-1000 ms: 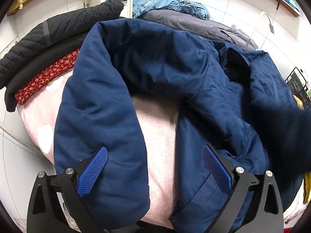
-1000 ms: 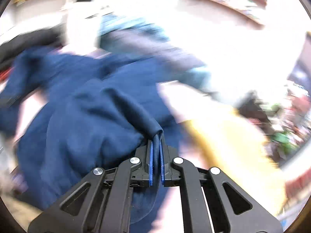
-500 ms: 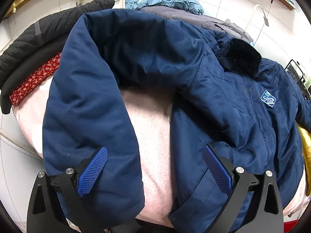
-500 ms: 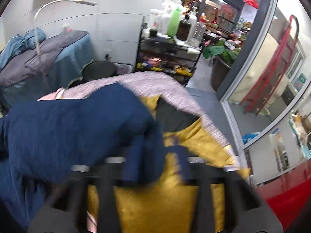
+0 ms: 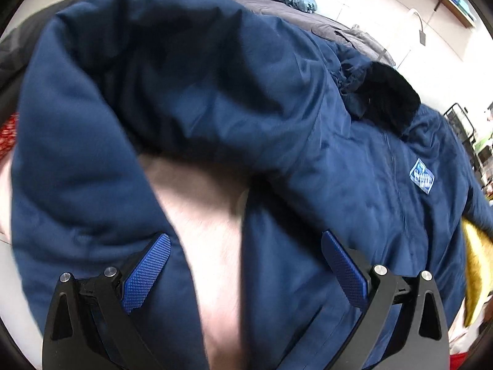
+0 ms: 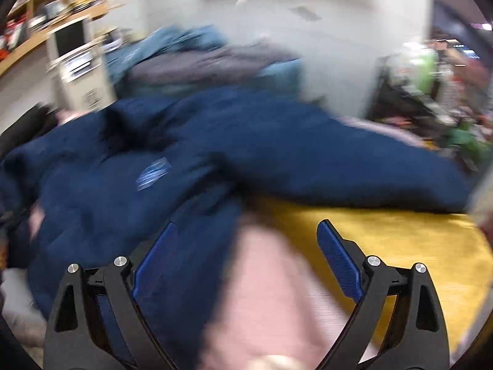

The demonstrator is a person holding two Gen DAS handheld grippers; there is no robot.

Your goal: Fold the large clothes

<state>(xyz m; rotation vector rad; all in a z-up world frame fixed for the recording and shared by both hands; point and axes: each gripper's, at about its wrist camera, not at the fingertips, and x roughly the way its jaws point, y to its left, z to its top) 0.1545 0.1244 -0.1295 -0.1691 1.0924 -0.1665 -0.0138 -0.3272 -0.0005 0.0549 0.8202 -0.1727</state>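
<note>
A: What has changed just now?

B: A second ago the right gripper [image 6: 246, 265] was closed on a fold of the navy jacket [image 5: 354, 185]. Now its fingers [image 6: 337, 266] are spreading wide and nothing is between the pads; under them I see only the pink cover [image 6: 262, 293] and the yellow cloth [image 6: 400, 240]. So it has let the sleeve go.

A: And where is the jacket?

B: It lies spread on the pink cover, front side up. The logo patch [image 5: 422, 179] shows, and the black collar [image 5: 391, 92] is above the patch. One sleeve [image 6: 339, 166] reaches away from the patch over the yellow cloth; the other sleeve [image 5: 92, 154] curves down on the far side from the patch.

A: The left gripper?

B: The left gripper [image 5: 243, 271] is wide open and holds nothing. It has come nearer to the hem, with the left sleeve near one finger.

A: What does it mean for the task?

B: I think the spreading is finished, and the folding of the sleeves can begin.
</note>
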